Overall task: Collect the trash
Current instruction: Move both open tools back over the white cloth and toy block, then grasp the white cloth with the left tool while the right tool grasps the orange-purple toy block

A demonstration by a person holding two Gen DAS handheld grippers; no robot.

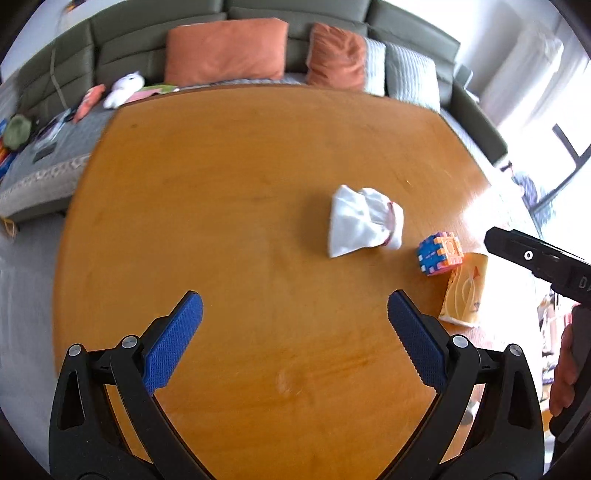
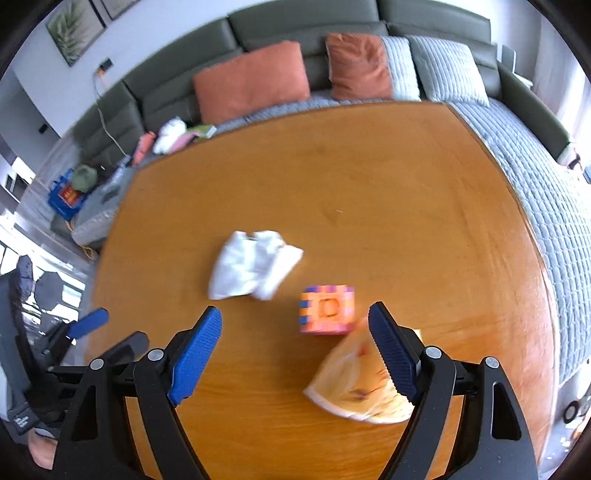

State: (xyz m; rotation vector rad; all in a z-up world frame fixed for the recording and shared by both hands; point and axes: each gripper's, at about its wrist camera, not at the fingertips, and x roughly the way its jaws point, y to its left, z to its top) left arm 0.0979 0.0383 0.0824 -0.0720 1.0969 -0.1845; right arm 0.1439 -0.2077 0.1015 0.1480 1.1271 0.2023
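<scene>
- The left hand-held gripper hangs over the wooden worktop with its blue fingers spread wide apart and nothing between them.
- A crumpled white bag lies on the worktop ahead of this hand-held gripper and a little to its right, well apart from the fingertips.
- Right of the bag and near it sits a foam puzzle cube in orange, blue and pink; its near side touches or overlaps an orange-and-yellow wrapper, which lies just beside the left hand-held gripper's right finger.
- The right hand-held gripper is also spread wide, gripping nothing.
- In the right wrist view the white bag lies ahead and left of centre, just beyond the left fingertip.
- The puzzle cube sits between the two fingertips, nearer the right one.
- The wrapper lies against the inner side of the right finger, partly hidden behind it; whether they touch I cannot tell.
- Beyond the worktop stands a grey-green sofa with rust-orange cushions.
</scene>
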